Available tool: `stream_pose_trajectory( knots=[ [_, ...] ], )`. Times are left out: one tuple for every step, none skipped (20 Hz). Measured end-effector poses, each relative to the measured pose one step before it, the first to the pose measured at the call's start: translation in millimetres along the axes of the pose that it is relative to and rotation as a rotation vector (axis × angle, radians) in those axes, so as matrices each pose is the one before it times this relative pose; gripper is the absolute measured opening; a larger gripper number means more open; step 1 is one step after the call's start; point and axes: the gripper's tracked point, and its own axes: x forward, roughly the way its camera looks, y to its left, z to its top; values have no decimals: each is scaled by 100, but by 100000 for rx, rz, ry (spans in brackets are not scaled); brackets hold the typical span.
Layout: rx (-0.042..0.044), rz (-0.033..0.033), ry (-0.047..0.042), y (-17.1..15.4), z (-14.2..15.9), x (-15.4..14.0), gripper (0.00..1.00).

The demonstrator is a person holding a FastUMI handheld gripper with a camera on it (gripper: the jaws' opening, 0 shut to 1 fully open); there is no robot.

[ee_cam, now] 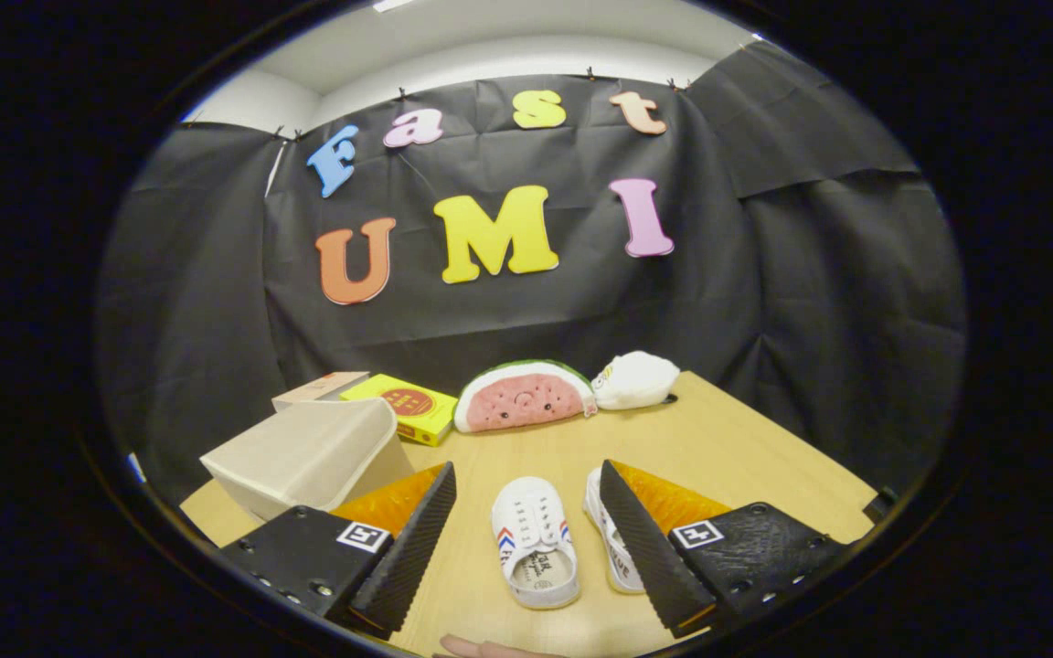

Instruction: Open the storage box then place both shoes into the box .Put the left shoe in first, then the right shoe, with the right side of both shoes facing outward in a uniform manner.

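Note:
Two small white shoes lie on the wooden table, toes pointing away from me. The left shoe [534,539] sits between my fingers. The right shoe [607,539] lies beside it, partly hidden behind my right finger. My gripper [526,539] hovers above them, open, holding nothing. The beige storage box [307,457] stands to the left, just beyond my left finger [412,544], its lid tilted up.
A yellow box [403,407], a small brown box [321,388], a watermelon plush [525,395] and a white plush [636,379] line the table's [746,448] far edge. A fingertip [481,649] shows at the near edge.

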Motion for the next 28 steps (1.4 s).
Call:
stream_pose_trajectory(
  knots=[
    [3399, 2786, 4376, 448, -401, 1352, 96],
    [3613, 4442, 4408, 818, -123, 1110, 96],
    [3208, 3544, 4732, 672, -327, 1211, 96],
    [3445, 3370, 5380, 536, -251, 1266, 96],
    [2807, 4260, 4674, 657, -45, 1131, 96],
    [2476, 4768, 4564, 823, 149, 1111, 95],
    [2009, 3691, 3160, 619, 264, 965, 94],
    [1944, 4831, 2948, 820, 341, 983, 95],
    [2146, 4952, 3426, 912, 124, 989, 95],
    [2459, 5465, 3412, 790, 141, 917, 94],
    [3208, 6205, 3766, 843, 154, 942, 95],
    [2330, 5777, 3042, 850, 195, 921, 94],
    [1220, 4749, 4065, 857, -327, 893, 94],
    [104, 2579, 3779, 465, -87, 947, 95],
    [-660, 1909, 2232, 75, -96, 817, 94],
    [164, 1019, 1823, -120, 14, 787, 94],
    [753, 1918, 1907, -27, -19, 941, 94],
    [2565, 3004, 3154, 134, -207, 770, 94],
    [2442, 3743, 3881, 355, -514, 668, 94],
    [1632, 2717, 2246, 166, -156, 554, 94],
    [1132, 1220, 1128, -100, 0, 698, 95],
    [1203, 1762, 639, 38, 79, 386, 94],
    [1572, 2631, 873, 540, 2, 227, 94],
    [2286, 2033, 361, 205, 215, 399, 94],
    [2690, 1376, 599, 100, 194, 279, 94],
    [2006, 1288, 1453, 118, 139, 474, 94],
    [1006, 240, 1431, -131, 146, 490, 94],
    [930, -881, 1136, -494, 358, 618, 94]
  ],
)
